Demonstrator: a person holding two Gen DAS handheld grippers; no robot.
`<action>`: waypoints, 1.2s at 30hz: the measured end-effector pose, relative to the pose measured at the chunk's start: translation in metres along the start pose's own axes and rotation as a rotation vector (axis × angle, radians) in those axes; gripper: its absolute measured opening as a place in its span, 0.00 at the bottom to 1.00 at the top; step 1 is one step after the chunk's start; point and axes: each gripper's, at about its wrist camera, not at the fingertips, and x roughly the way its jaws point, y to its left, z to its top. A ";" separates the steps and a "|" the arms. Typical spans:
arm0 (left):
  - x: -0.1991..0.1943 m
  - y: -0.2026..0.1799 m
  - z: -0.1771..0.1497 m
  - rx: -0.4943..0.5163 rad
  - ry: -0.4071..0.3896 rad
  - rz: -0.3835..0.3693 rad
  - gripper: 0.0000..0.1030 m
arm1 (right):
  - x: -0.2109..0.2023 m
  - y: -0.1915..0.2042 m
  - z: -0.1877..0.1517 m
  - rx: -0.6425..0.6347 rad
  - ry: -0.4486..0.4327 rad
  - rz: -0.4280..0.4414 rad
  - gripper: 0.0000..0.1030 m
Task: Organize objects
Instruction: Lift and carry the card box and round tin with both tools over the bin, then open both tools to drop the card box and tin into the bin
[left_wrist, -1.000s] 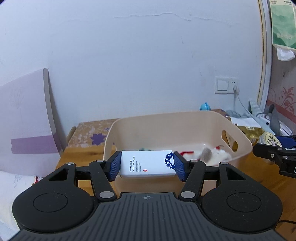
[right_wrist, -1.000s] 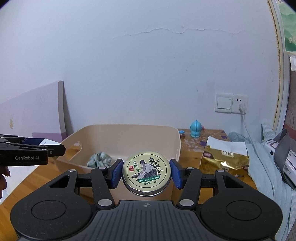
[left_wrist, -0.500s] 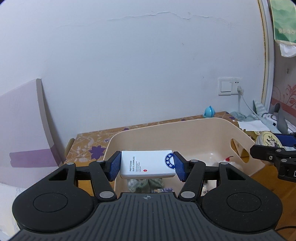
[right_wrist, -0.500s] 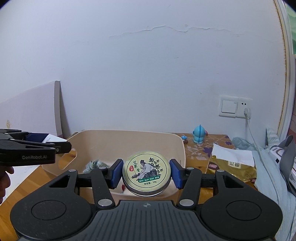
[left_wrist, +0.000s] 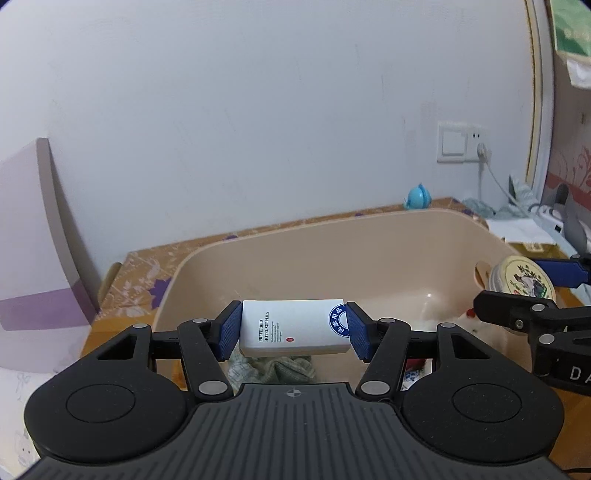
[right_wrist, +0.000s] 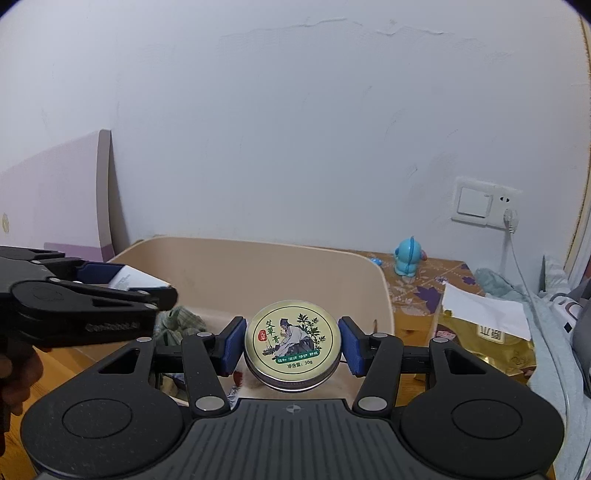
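Note:
My left gripper (left_wrist: 293, 329) is shut on a white box (left_wrist: 293, 326) with blue print, held over the near left part of a beige plastic basket (left_wrist: 332, 236). My right gripper (right_wrist: 291, 345) is shut on a round tin (right_wrist: 292, 341) with a drawn figure on its lid, held over the basket's (right_wrist: 258, 251) near right part. In the left wrist view the tin (left_wrist: 524, 278) and the right gripper show at the right edge. In the right wrist view the left gripper and the box (right_wrist: 133, 280) show at the left. A greenish cloth (left_wrist: 273, 369) and red-and-white items lie in the basket.
The basket stands on a wooden table with a floral cover (right_wrist: 424, 291) behind it. A blue toy figure (right_wrist: 406, 256) stands near the wall. A gold packet (right_wrist: 487, 339), papers and grey cloth lie to the right. A purple-white board (left_wrist: 33, 258) leans at the left.
Both grippers have moved forward and slightly down over the basket with their loads. The basket's inside now fills more of both views.

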 end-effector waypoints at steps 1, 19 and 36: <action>0.004 0.000 -0.001 -0.001 0.009 -0.001 0.59 | 0.003 0.001 0.001 -0.003 0.006 0.002 0.50; 0.039 -0.005 -0.015 -0.006 0.192 -0.050 0.59 | 0.037 0.005 -0.006 -0.027 0.141 -0.005 0.51; 0.022 -0.003 -0.010 -0.053 0.184 -0.018 0.83 | 0.015 -0.005 -0.003 0.042 0.104 -0.019 0.87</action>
